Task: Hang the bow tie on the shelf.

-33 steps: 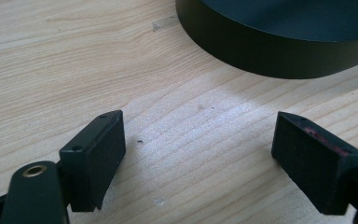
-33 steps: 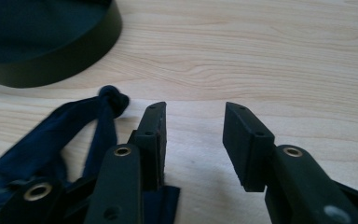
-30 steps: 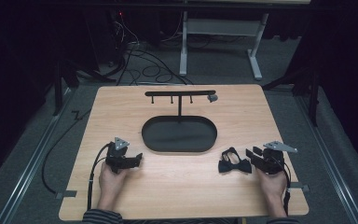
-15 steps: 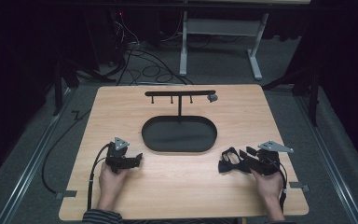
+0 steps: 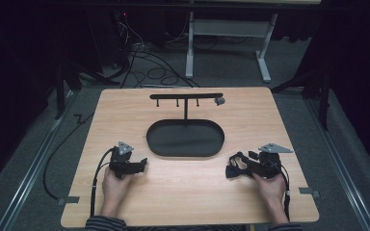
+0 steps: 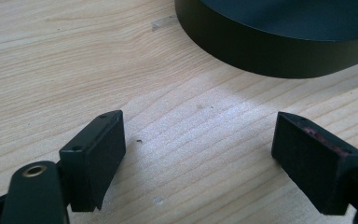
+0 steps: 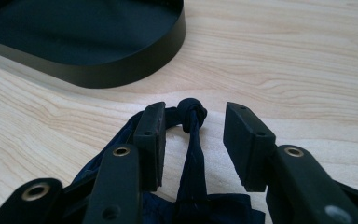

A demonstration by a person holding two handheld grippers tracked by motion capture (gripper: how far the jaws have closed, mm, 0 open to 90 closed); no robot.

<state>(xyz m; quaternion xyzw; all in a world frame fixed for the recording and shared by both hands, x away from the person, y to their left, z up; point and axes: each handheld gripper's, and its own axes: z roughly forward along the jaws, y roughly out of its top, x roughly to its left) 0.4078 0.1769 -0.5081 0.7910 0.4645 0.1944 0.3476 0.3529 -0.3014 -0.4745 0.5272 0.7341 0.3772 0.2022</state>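
A dark navy cloth piece (image 5: pixel 235 167) with a knot (image 7: pixel 192 110) lies on the wooden table (image 5: pixel 188 192), right of the black oval tray (image 5: pixel 185 154). My right gripper (image 5: pixel 244 166) is open, its jaws standing on either side of the cloth's thin strip (image 7: pixel 193 154) with a gap on both sides; the knot sits just past the right gripper (image 7: pixel 194 113). My left gripper (image 5: pixel 141 163) rests left of the tray, and in its own view the left gripper (image 6: pixel 200 121) is wide open over bare wood, facing the tray wall (image 6: pixel 270 56).
A black T-shaped rack (image 5: pixel 185 96) with small hooks rises from the tray's far side, with a small grey piece (image 5: pixel 219 101) at its right end. The tray wall (image 7: pixel 98 72) lies ahead-left of the right gripper. Cables and a frame stand on the floor beyond the table.
My right gripper has slid left across the table until its jaws straddle the dark cloth. The left gripper has stayed where it was.
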